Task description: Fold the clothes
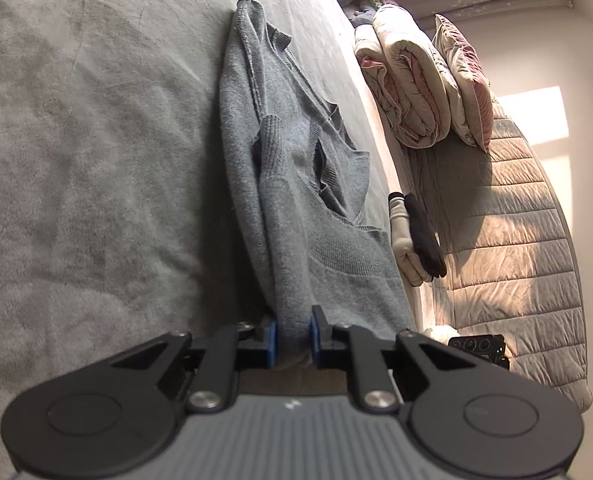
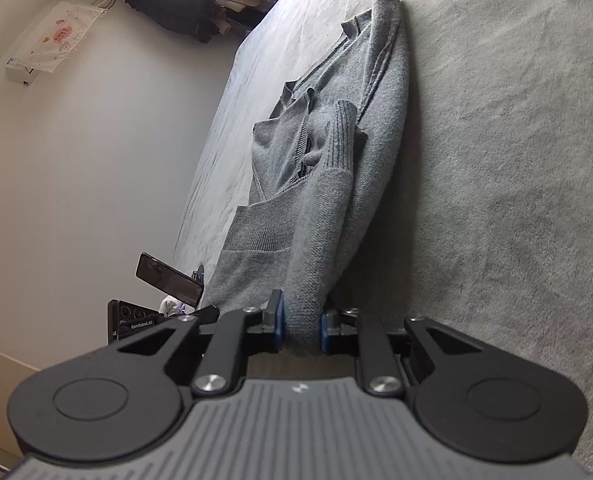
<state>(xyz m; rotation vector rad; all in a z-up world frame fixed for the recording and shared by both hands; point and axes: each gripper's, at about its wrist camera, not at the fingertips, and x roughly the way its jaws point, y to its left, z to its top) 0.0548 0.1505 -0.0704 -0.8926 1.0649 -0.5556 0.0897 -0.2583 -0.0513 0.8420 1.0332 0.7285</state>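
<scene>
Left gripper (image 1: 293, 338) jaws clamped on grey sweater (image 1: 296, 184) hem; right gripper (image 2: 301, 326) same. Sweater runs toward 12 o'clock across bed (image 1: 76, 140).

Both views are being bent by strong fisheye distortion, with the corners being darkened into a rounded vignette. In the left wrist view, a bright sunlit patch (image 1: 536, 116) is being cast on the wall, and warm light is being thrown across the quilted mattress pad (image 1: 528, 248), where soft shadows are being laid. The grey bedspread (image 2: 496, 160) is being lit evenly and dimly. The gripper housings at the lower edges are being rendered slightly blurred, while the grey sweater (image 1: 296, 184) is being kept in focus.
</scene>
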